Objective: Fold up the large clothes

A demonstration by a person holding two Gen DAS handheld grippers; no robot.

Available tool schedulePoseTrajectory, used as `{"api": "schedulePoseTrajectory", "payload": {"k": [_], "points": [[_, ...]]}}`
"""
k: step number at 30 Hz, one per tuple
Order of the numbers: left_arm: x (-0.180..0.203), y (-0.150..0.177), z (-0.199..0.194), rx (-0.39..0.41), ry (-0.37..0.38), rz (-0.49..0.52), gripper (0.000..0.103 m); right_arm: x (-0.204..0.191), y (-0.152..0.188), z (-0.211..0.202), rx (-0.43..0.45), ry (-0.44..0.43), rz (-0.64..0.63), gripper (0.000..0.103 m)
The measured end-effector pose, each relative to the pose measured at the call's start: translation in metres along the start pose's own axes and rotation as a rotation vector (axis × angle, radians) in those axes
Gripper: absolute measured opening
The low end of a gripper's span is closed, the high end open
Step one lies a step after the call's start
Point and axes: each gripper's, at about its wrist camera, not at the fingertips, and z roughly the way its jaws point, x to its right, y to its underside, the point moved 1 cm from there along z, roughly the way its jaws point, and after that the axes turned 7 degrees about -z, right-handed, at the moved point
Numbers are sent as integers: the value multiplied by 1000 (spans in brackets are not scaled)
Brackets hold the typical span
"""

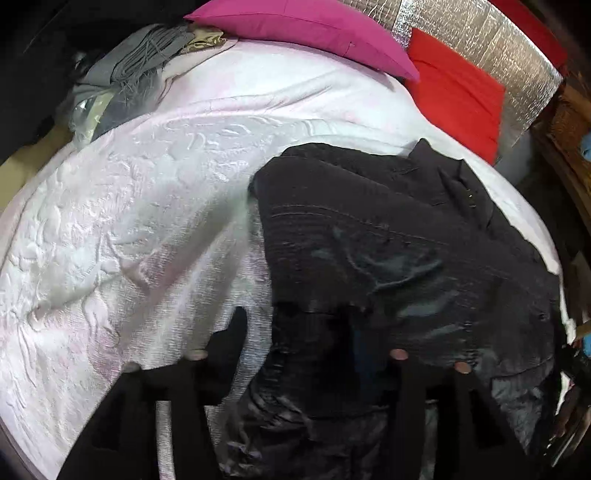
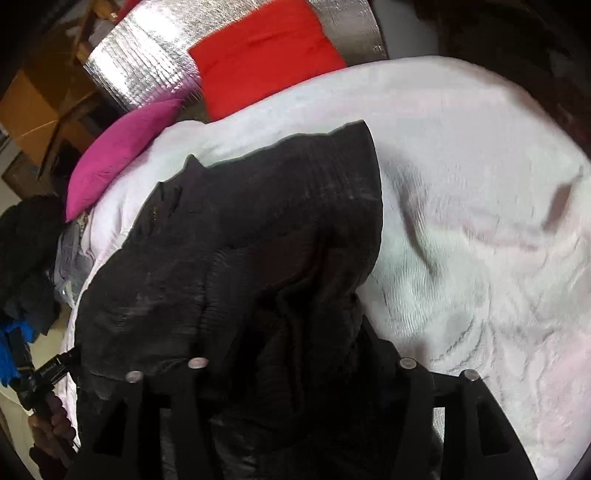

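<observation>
Looking down both tools, I see a dark garment (image 1: pixel 399 236) heaped on a bed covered by a white blanket (image 1: pixel 129 229). My left tool (image 1: pixel 295 354) has its fingers spread, with folds of the dark cloth bunched between them; I can't tell whether the pads press on it. My right tool (image 2: pixel 303 363) stands the same way, fingers apart and dark cloth (image 2: pixel 240 240) piled up in the gap, the grip itself hidden by the folds. At the head of the bed lie a pink pillow (image 1: pixel 306 29) and a red pillow (image 1: pixel 454 92), both leaning against a silver quilted sheet (image 1: pixel 491 44). A bundle of grey cloth (image 1: pixel 133 70) sits on the blanket's far left corner. From the right wrist view, a brown box (image 2: pixel 33 107) stands beyond the bed, and a hand (image 2: pixel 51 417) grips the other tool's handle at the lower left edge.
</observation>
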Motion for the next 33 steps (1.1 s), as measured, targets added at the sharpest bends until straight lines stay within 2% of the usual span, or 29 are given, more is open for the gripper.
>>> {"api": "schedulePoseTrajectory", "payload": {"k": [4,10,13,15,18,19,20,21,22,25,28,31,33], "points": [[3,7,-18,36,-18,36,59,2,-2,-21,1,-17,3,66],[-7,33,-52,82,-41,79,59,19,15,-55,39,-16,-13,67],[-18,38,-57,61,-53,66,64,28,29,-73,43,3,-3,67],[-28,44,-53,15,-48,42,64,39,40,-81,43,5,20,67],[-36,56,-49,-44,-17,22,64,59,55,-86,32,-46,78,67],[-37,59,-48,-54,-14,24,61,65,61,-86,23,-65,94,67],[-37,62,-47,-58,-6,26,43,70,67,-83,14,-77,109,67],[-37,64,-45,-67,5,27,34,73,71,-81,5,-85,122,67],[-37,65,-43,-77,23,25,29,73,73,-77,-4,-94,125,67],[-33,72,-42,-54,10,36,18,65,78,-73,8,-96,77,66],[-28,76,-46,-23,0,37,16,47,78,-73,1,-155,29,61],[-25,85,-58,18,3,46,16,24,80,-77,7,-148,-50,61],[-30,97,-68,32,-7,39,20,18,85,-79,-6,-156,-63,62]]}}
